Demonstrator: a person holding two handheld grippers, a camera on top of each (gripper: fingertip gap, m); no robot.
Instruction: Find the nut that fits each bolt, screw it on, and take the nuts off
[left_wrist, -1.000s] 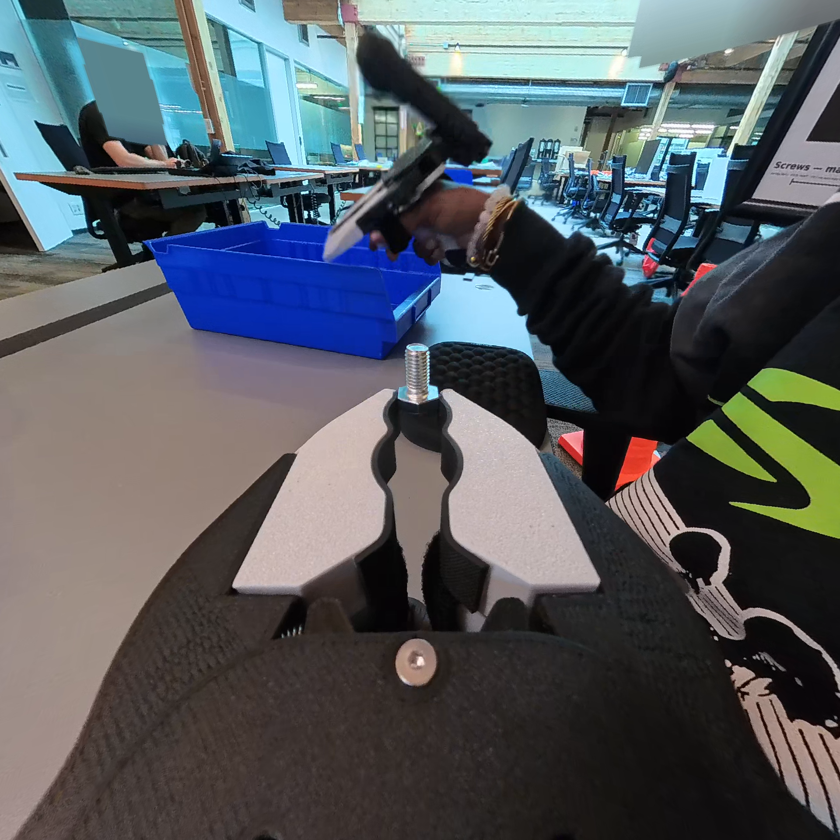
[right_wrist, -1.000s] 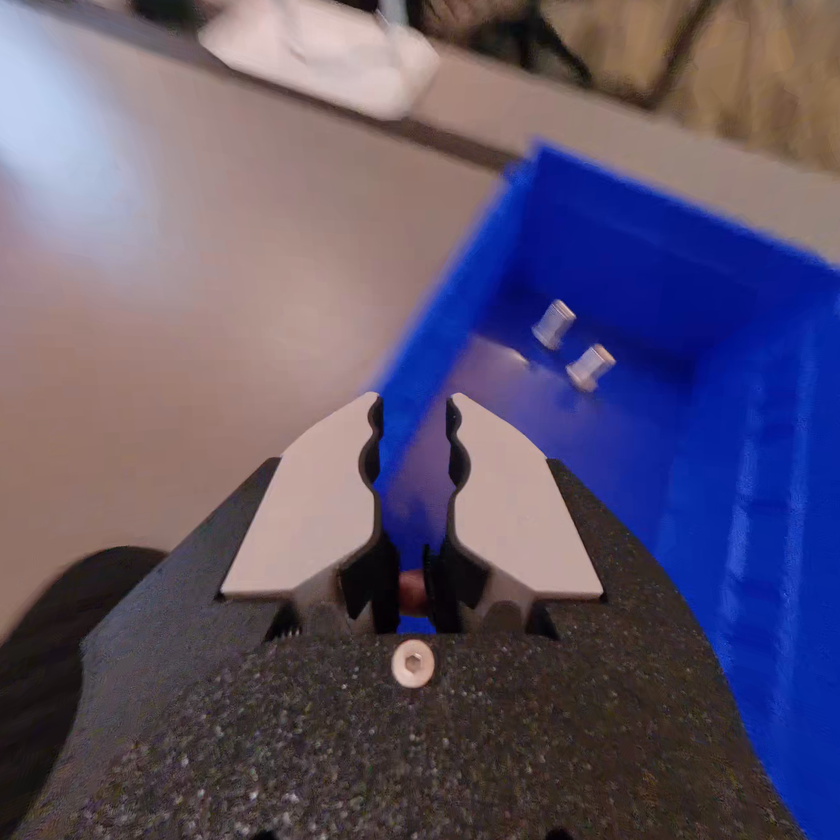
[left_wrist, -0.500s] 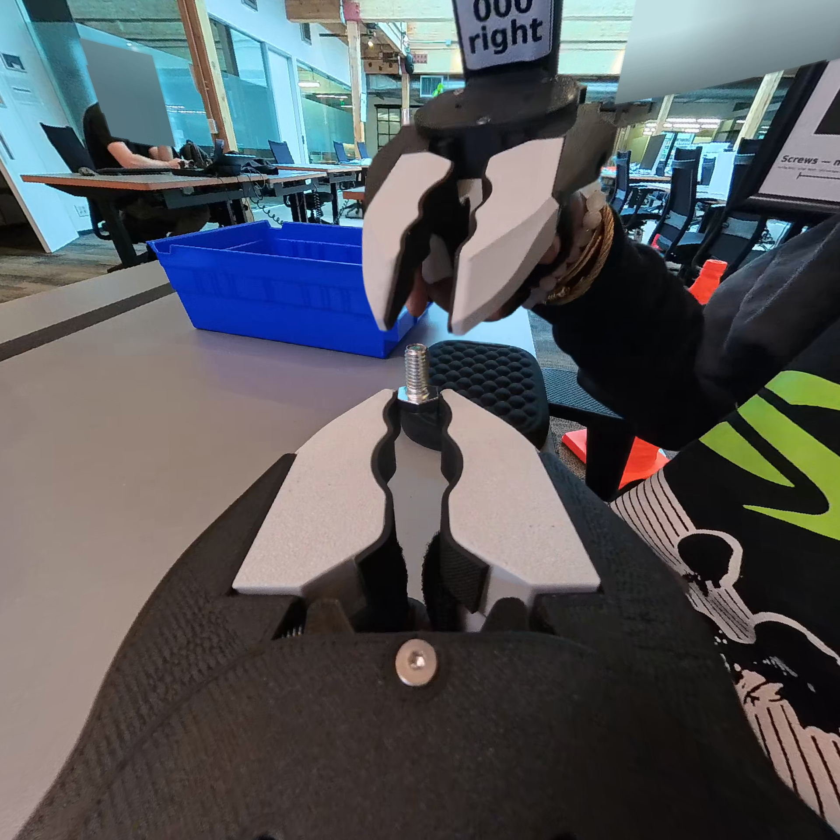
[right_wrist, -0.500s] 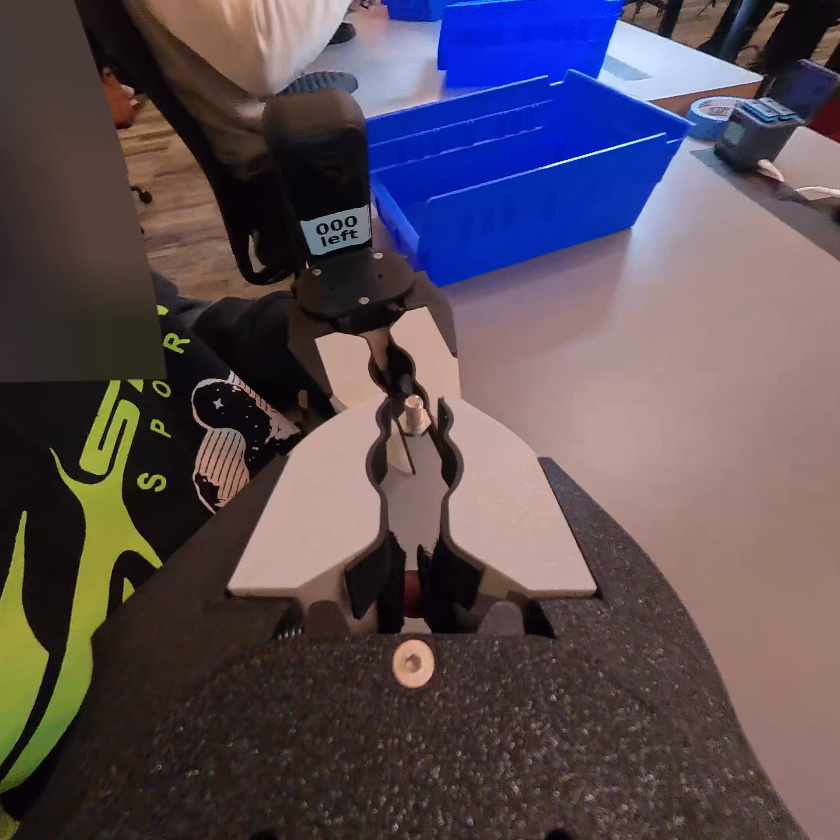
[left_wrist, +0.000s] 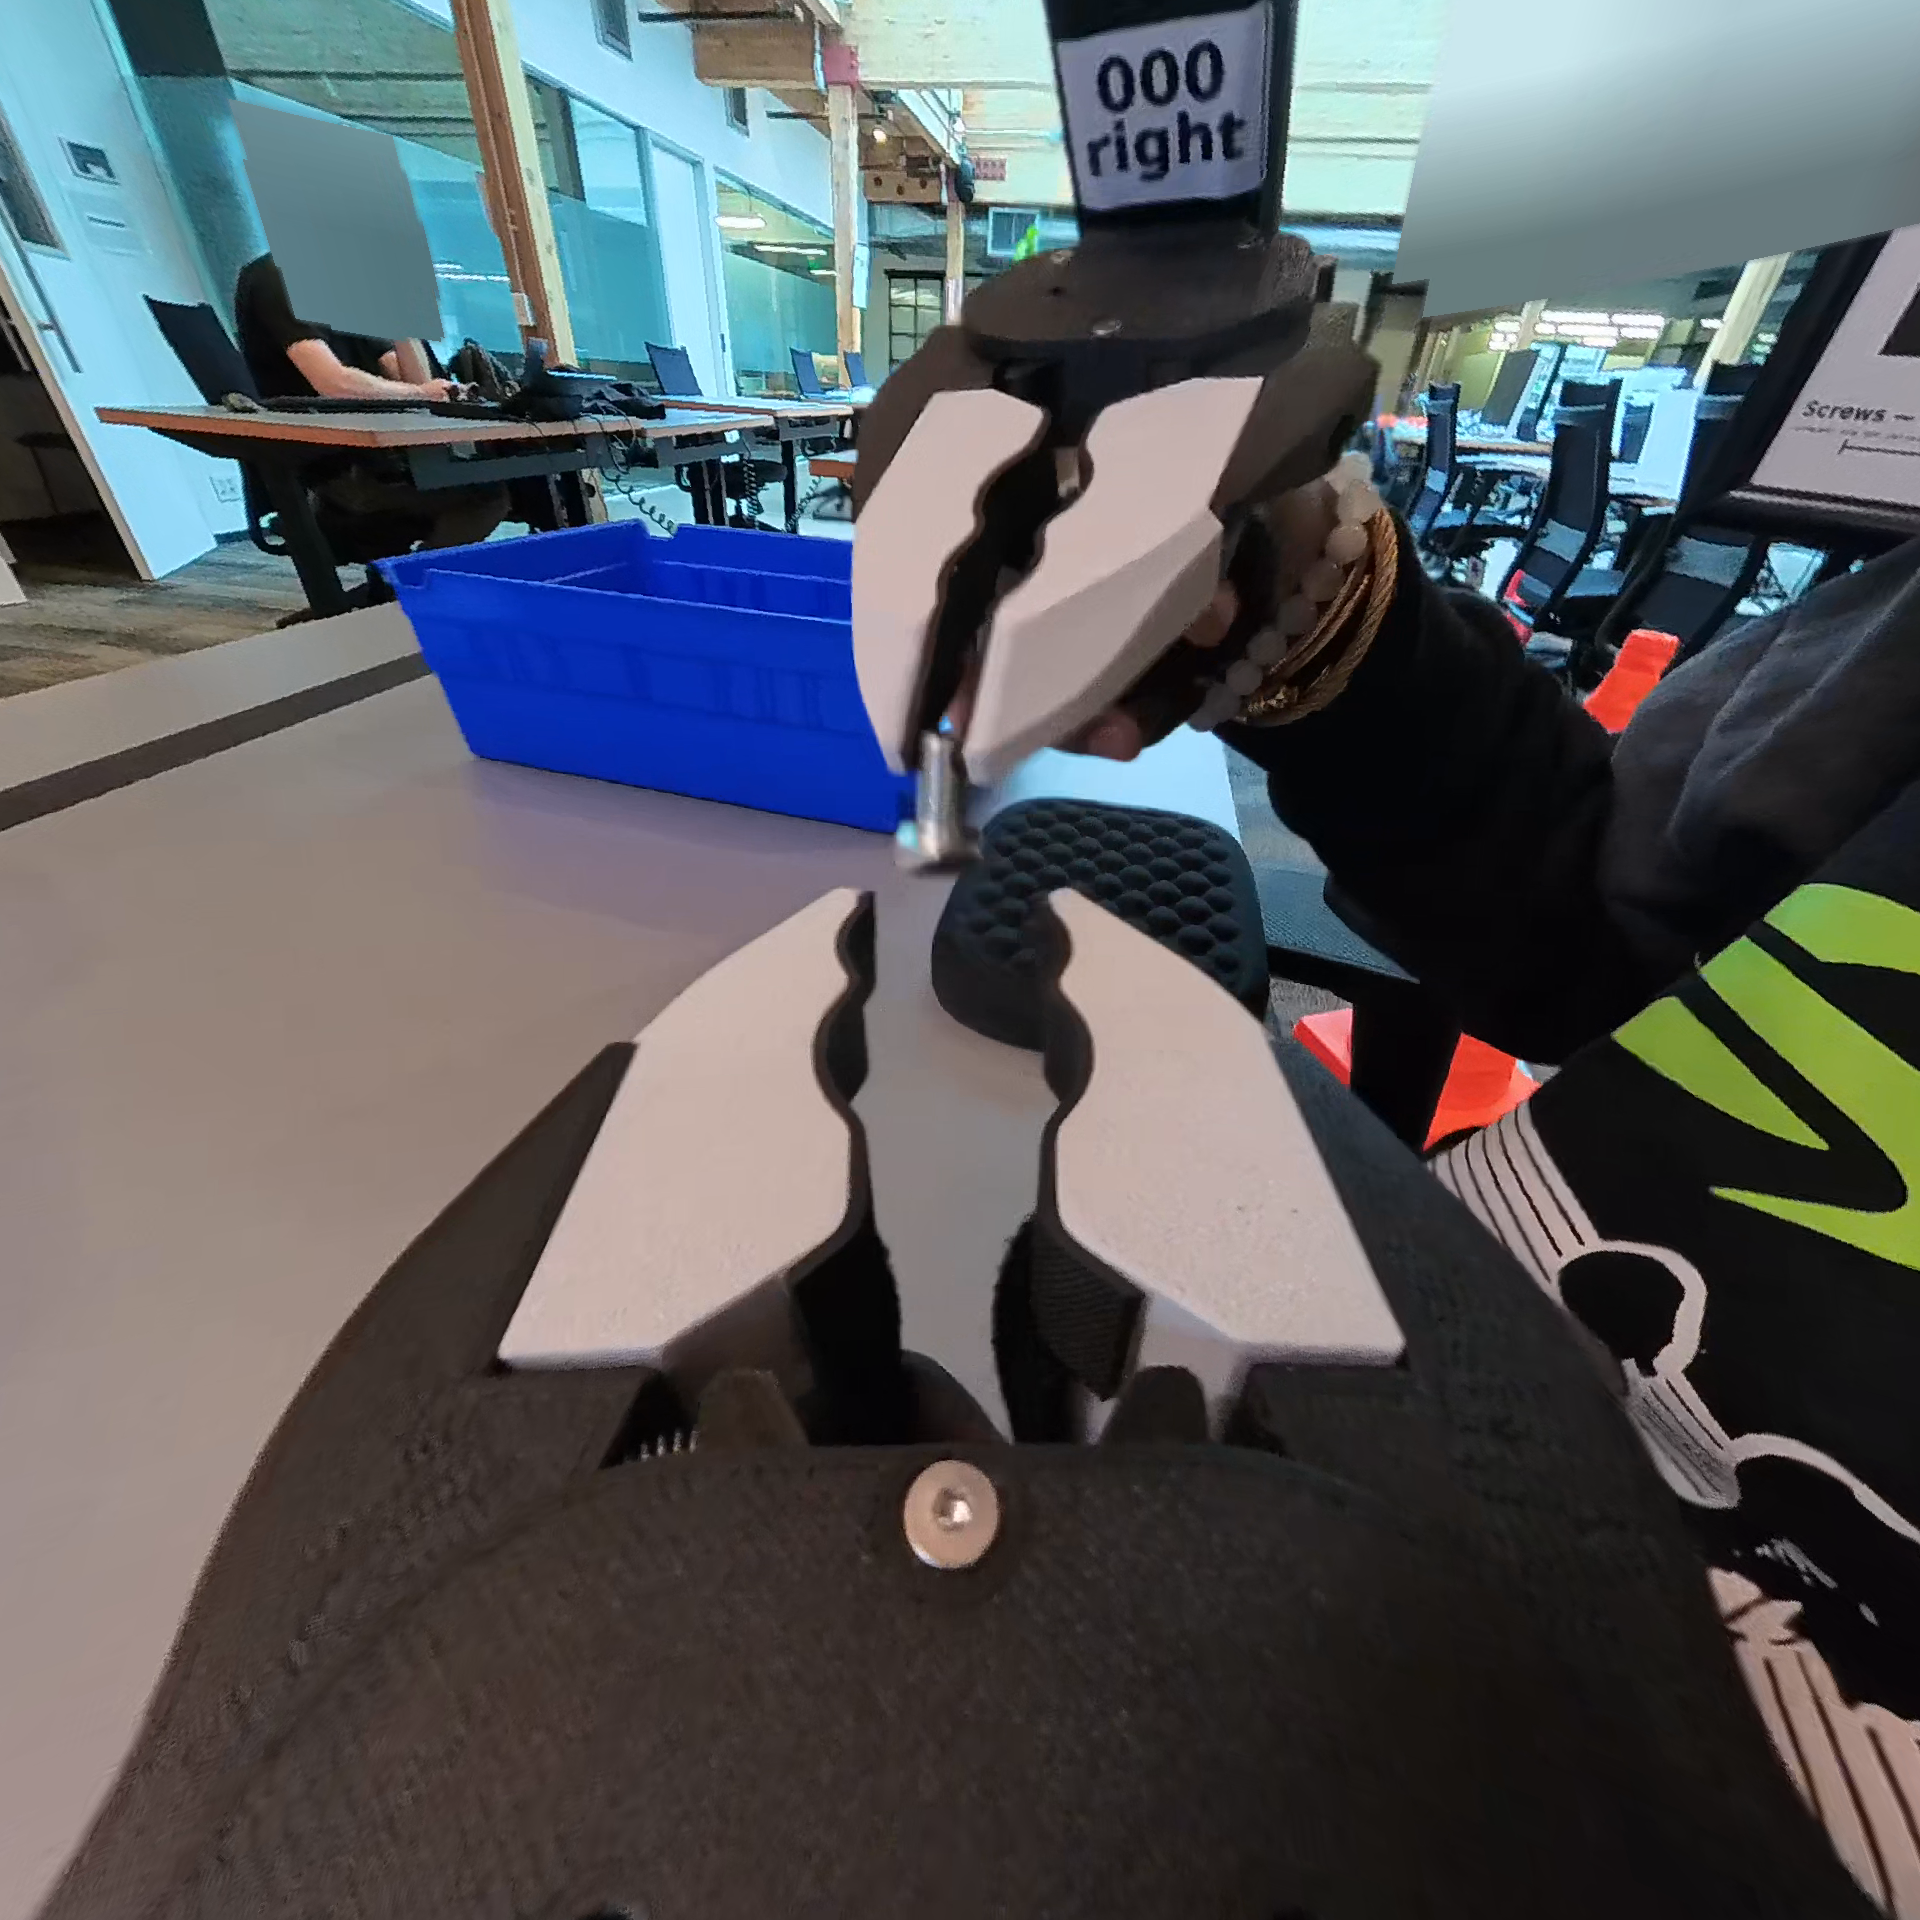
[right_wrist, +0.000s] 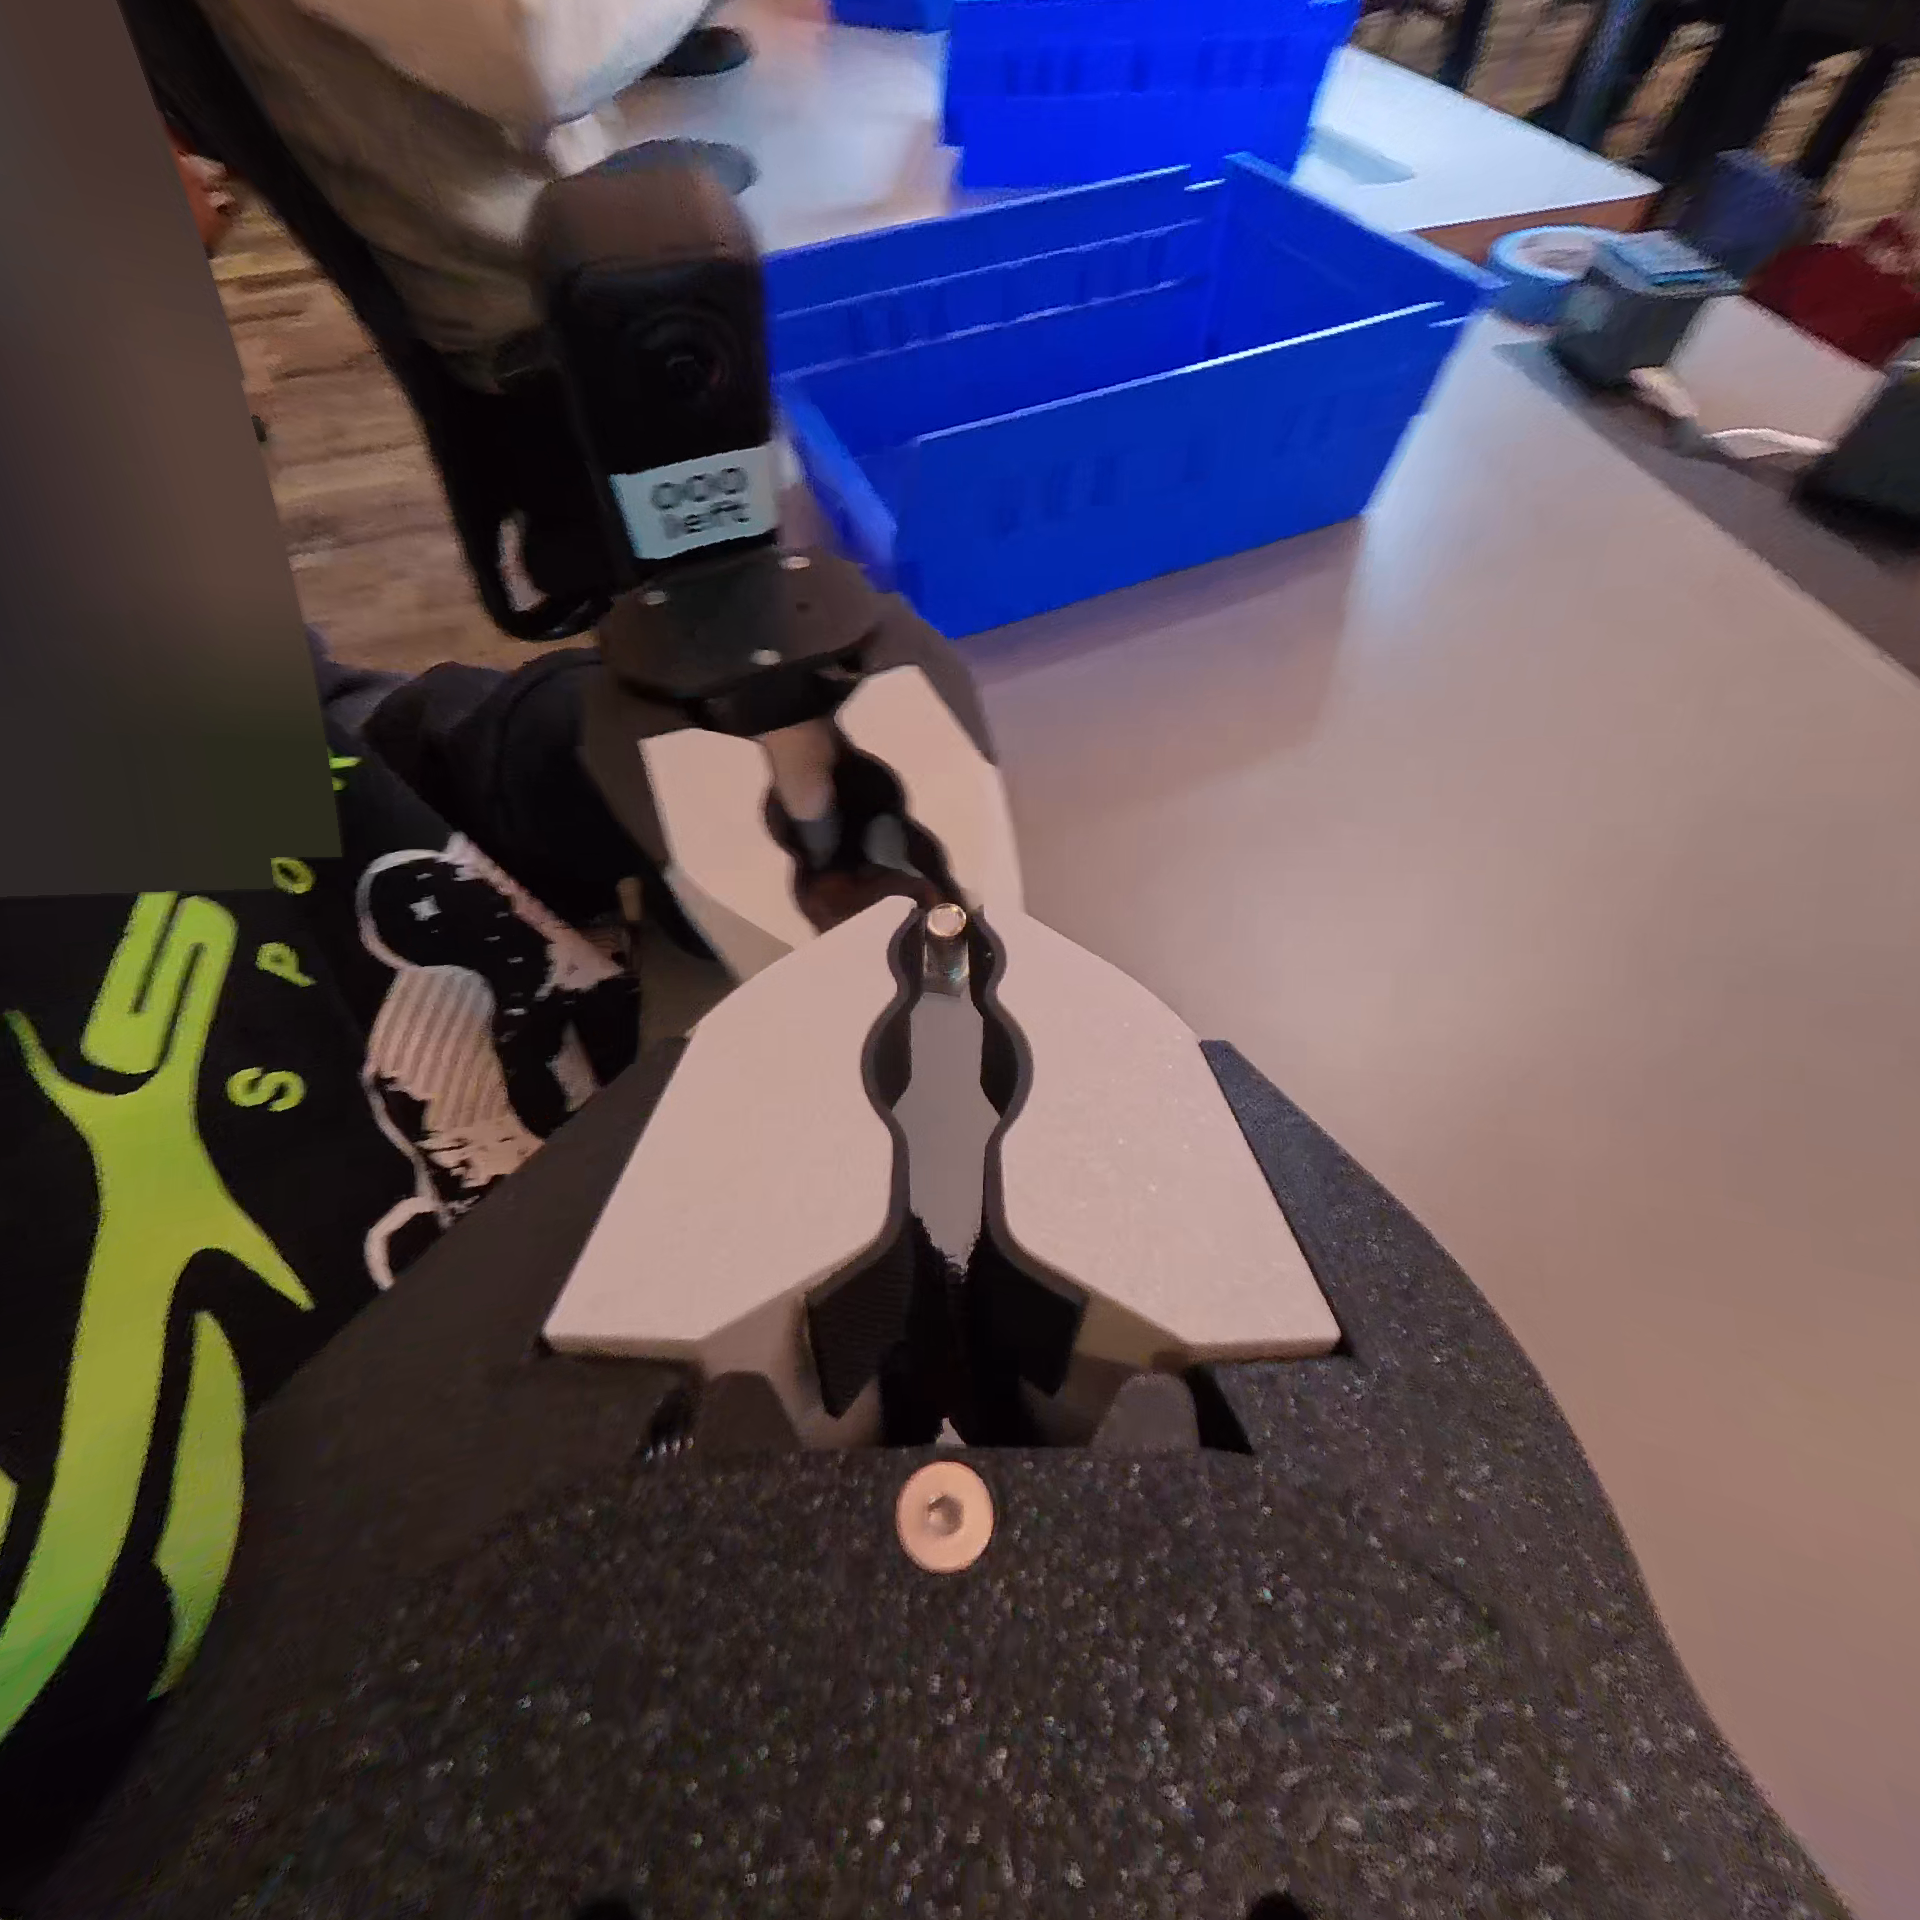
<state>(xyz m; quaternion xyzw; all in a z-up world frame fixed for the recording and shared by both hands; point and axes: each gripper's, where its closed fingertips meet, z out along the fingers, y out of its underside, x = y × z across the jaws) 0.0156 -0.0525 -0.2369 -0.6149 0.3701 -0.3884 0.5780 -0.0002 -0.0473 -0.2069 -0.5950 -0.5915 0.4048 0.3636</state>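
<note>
The right gripper (left_wrist: 940, 743) pinches a short silver steel bolt (left_wrist: 938, 805) at its tips; at six o'clock below, the left gripper (left_wrist: 961, 914) gapes empty.

I am seeing pale grey fingers (left_wrist: 717, 1132) on black bodies; silver bolt (left_wrist: 940, 805) glinting at twelve o'clock; blue bin (left_wrist: 665, 665) showing at eleven; grey table (left_wrist: 260, 987); black shirt (left_wrist: 1766, 1195) showing lime-green and white print at three; orange cone (left_wrist: 1455, 1081).

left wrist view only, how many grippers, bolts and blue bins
grippers: 2, left gripper and right gripper
bolt: 1, held in the right gripper
blue bin: 1
total: 4
</note>
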